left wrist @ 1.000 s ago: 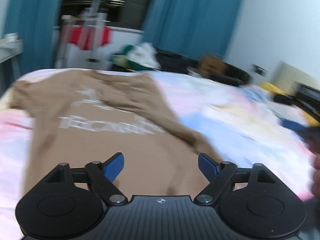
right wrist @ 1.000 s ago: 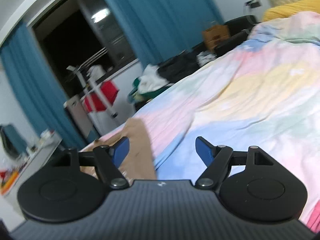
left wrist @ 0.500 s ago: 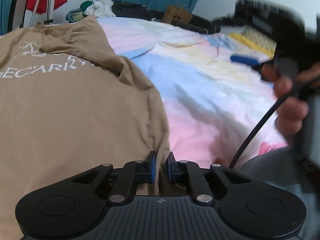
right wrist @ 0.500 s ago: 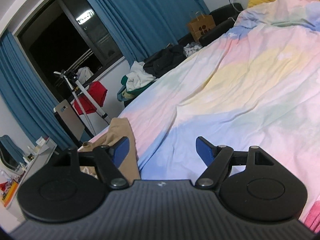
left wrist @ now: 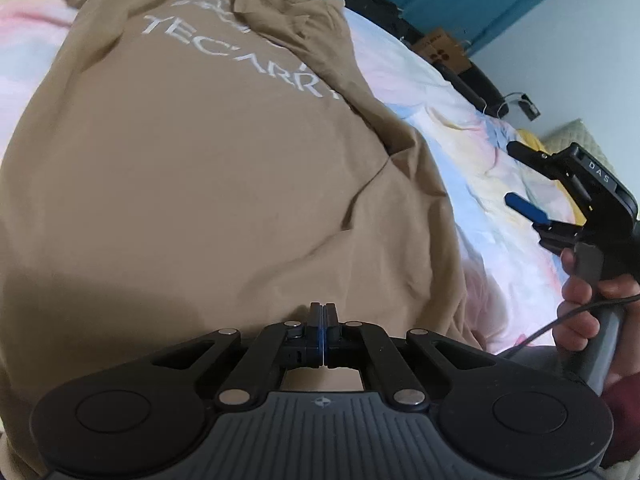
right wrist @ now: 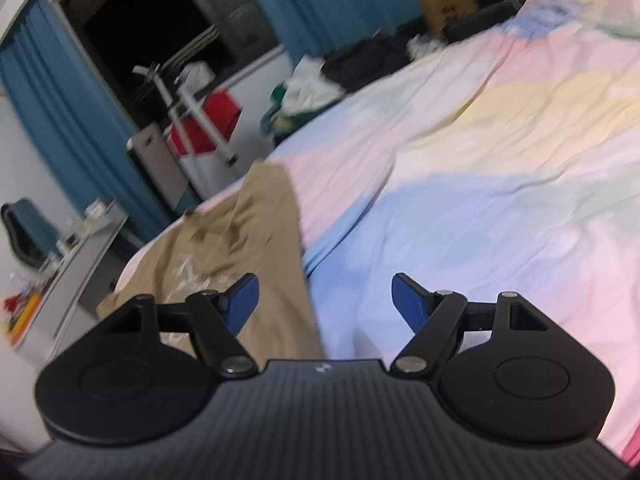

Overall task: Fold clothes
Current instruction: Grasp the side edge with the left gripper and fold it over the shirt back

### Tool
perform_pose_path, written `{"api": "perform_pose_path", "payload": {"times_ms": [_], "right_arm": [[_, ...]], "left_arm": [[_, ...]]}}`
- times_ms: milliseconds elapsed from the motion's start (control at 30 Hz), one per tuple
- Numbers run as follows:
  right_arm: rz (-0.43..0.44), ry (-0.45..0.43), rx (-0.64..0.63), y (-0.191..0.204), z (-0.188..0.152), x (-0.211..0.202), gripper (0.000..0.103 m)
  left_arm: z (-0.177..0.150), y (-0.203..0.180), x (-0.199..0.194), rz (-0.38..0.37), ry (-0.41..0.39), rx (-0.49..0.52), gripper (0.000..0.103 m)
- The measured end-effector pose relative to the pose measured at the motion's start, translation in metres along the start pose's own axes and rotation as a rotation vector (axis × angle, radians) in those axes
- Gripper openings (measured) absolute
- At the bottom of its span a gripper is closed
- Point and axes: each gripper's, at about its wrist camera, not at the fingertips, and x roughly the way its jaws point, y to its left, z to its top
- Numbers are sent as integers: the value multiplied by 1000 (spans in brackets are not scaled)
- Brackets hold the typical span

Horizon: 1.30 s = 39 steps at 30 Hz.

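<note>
A tan T-shirt (left wrist: 208, 168) lies spread on a pastel bedsheet (left wrist: 472, 148), stretching ahead of the left gripper (left wrist: 322, 334), whose jaws are pressed fully together at the shirt's near hem; whether cloth is pinched cannot be told. The right gripper (right wrist: 324, 300) hovers wide open and empty, the shirt's edge just ahead of its left jaw. Risk: a thin or missed pinch could slip when lifted, bunching the fold. White print reads partly "TECARR"; the right gripper's body shows "DAS".
</note>
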Motion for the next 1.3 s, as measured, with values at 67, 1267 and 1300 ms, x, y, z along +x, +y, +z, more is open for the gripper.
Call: {"api": "perform_pose_path", "payload": {"times_ms": [67, 1267, 1300], "right_arm": [[15, 31, 25, 1, -2, 3, 75], [-76, 50, 207, -39, -4, 31, 75], [-75, 51, 200, -38, -4, 31, 75]], "left_arm": [[7, -1, -2, -28, -25, -2, 3], [146, -6, 106, 45, -111, -8, 23], [144, -9, 101, 40, -111, 4, 27]]}}
